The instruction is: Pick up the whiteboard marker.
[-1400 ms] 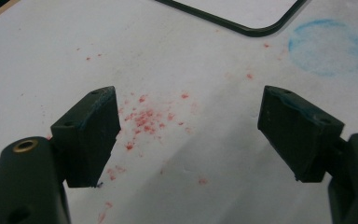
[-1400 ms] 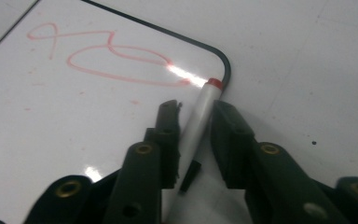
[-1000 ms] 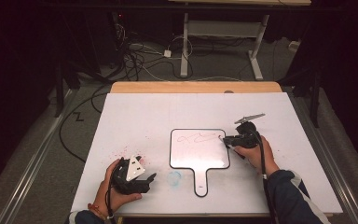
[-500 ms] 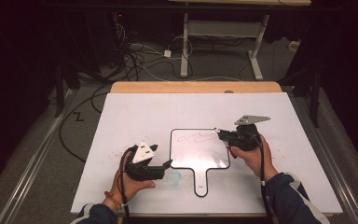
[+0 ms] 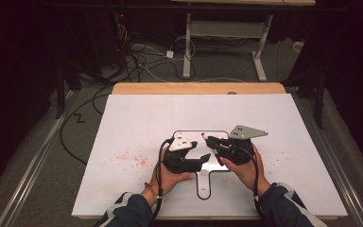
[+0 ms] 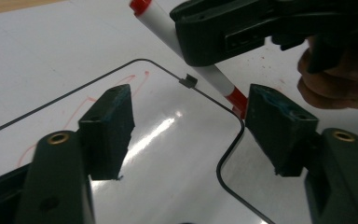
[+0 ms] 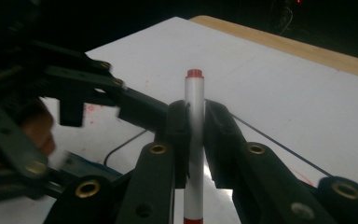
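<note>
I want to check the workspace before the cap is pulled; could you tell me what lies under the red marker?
Under the marker, held by the right gripper, lies the small whiteboard with faint red scribbles. The left gripper hovers open at the cap end. The gripper bodies cover part of the board.

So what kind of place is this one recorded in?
Probably a lab or workshop, not a home: a white-topped table, loose cables on the floor, and a metal desk frame behind.

Left tongs (image 5: 207, 157) closing, moved beside marker (image 5: 213, 150)
</note>
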Demonstrator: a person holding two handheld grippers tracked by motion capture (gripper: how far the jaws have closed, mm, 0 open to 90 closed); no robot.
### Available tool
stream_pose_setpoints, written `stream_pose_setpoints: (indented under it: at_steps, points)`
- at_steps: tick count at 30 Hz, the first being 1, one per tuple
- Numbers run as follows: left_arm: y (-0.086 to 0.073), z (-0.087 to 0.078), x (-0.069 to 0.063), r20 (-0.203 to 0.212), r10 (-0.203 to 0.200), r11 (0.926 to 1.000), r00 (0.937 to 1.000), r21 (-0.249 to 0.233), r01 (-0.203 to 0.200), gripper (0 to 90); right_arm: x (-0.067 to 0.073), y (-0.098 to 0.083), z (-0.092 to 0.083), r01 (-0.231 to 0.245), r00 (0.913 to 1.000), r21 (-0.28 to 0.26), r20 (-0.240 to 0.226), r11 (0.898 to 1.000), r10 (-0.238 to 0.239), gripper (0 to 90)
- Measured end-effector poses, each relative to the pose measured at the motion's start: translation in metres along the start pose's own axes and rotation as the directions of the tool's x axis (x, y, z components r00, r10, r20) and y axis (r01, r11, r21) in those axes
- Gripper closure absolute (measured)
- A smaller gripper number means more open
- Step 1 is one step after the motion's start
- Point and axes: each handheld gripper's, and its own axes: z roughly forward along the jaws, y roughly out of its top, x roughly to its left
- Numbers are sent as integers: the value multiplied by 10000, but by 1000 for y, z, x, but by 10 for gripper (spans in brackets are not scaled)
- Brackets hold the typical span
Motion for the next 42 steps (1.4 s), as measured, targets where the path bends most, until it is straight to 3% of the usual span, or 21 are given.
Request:
stream_pose_setpoints:
  at_steps: [5,6,11,17,21,24,27,35,36,40,42]
  points:
    - [1,5,-4,363,50,9999,9993,-165,-44,452,10,1,0,208,9996,-188,-160,9996,-211,813]
    - [1,5,-4,332,158,9997,9993,-181,-152,545,12,1,-1,277,9995,-236,-118,9993,-280,813]
    - [1,3,-4,334,391,9990,9987,-223,-384,631,14,1,-2,283,9995,-342,-153,9990,-288,812]
    - [0,-2,-1,-83,557,9981,9984,-242,-559,762,18,2,-4,320,9994,-530,-144,9981,-328,812]
    - [0,-3,1,-174,602,9977,9980,-289,-607,786,20,2,-6,279,9995,-573,-136,9980,-287,811]
    - [0,-4,-1,-448,959,9951,9944,-219,-969,787,20,2,-6,319,9994,-582,-129,9978,-327,810]
    - [0,-6,1,-478,1073,9939,9931,-191,-1083,786,21,2,-8,352,9994,-641,-52,9973,-356,770]
    - [-5,-15,16,-1009,1381,9903,9853,-18,-1390,787,14,-4,-23,1079,9931,-1076,566,9883,-1023,645]
    - [-5,-16,18,-1056,1342,9908,9853,-35,-1354,787,12,-6,-26,1315,9886,-1026,872,9860,-1228,629]
    - [-7,-22,24,-1219,1420,9896,9823,-37,-1435,787,6,-13,-35,1706,9786,-958,1327,9807,-1573,542]
    - [-7,-25,26,-1239,1408,9896,9823,-136,-1435,787,3,-16,-41,2054,9691,-1042,1602,9731,-1874,508]
